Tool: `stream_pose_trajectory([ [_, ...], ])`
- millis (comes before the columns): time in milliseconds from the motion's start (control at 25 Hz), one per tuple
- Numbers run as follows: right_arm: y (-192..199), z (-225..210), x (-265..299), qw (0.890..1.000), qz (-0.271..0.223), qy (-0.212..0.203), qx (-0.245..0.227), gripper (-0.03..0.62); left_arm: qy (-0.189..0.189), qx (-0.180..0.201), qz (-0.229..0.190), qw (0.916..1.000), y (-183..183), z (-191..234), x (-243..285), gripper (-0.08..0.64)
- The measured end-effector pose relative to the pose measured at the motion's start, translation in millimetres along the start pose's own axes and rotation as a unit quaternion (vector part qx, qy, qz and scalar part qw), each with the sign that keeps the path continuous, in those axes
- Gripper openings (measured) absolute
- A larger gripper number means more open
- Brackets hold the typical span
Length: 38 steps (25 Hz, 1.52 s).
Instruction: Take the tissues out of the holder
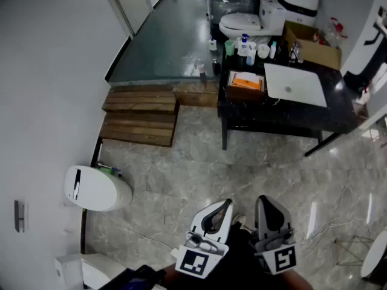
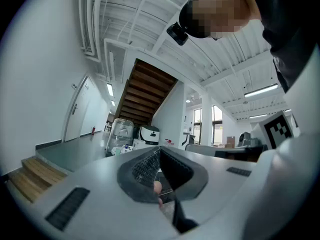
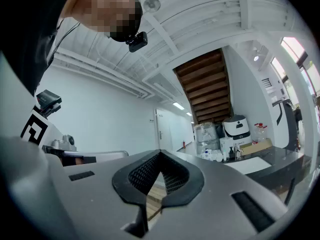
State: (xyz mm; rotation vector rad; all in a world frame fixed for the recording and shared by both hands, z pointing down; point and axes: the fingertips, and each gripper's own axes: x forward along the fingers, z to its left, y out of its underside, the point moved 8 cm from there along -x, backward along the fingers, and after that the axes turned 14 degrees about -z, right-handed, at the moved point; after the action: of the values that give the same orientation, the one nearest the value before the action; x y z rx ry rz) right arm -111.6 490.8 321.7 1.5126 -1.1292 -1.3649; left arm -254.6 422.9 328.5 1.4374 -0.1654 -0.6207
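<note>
On the left end of the black table (image 1: 284, 118), far ahead in the head view, stands a brown box holder (image 1: 245, 91) with an orange-and-white tissue pack (image 1: 247, 81) lying in its top. Both grippers hang low at the bottom of that view, well short of the table. My left gripper (image 1: 227, 203) (image 2: 160, 148) has its jaws closed together with nothing between them. Beside it, my right gripper (image 1: 264, 199) (image 3: 160, 153) is likewise shut and empty. Both point level toward the room.
A white sink basin (image 1: 295, 84) is set in the table beside the holder, with bottles and cups (image 1: 248, 50) behind it. Wooden steps (image 1: 140, 118) lie to the left, a white toilet bowl (image 1: 97, 188) nearer left. Cables (image 1: 338, 210) trail on the marble floor at right.
</note>
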Motion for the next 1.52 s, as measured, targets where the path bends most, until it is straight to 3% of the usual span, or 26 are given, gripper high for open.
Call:
stream_pose_trajectory([
  [360,1.3,-51.7,-18.0,0.999,0.006,-0.017,0.029,-0.002,-0.026,0.009,0.008,0.9996,15.7,-27.5,23.8,-0.003],
  [640,2.0,-86.4,-46.1,0.998,0.000,-0.024,0.050,-0.002,-0.066,0.048,0.000,0.9967,22.2,-48.7,25.8,-0.003],
  [760,5.4,-97.5,-52.4,0.999,0.006,-0.025,0.037,-0.002,-0.076,0.070,-0.007,0.9947,17.9,-50.1,31.8,-0.003],
  [960,0.8,-111.5,-50.3,0.999,-0.016,-0.015,0.037,-0.002,-0.033,0.114,-0.008,0.9929,20.7,-69.7,49.0,-0.003],
  [1200,-4.4,-125.9,-42.3,0.999,-0.005,-0.003,-0.047,-0.002,-0.015,0.071,-0.008,0.9974,40.2,-76.1,80.4,-0.003],
  [1520,2.1,-154.1,8.5,1.000,-0.024,0.019,-0.007,-0.002,0.013,0.060,-0.008,0.9981,54.0,-48.9,136.4,-0.003],
])
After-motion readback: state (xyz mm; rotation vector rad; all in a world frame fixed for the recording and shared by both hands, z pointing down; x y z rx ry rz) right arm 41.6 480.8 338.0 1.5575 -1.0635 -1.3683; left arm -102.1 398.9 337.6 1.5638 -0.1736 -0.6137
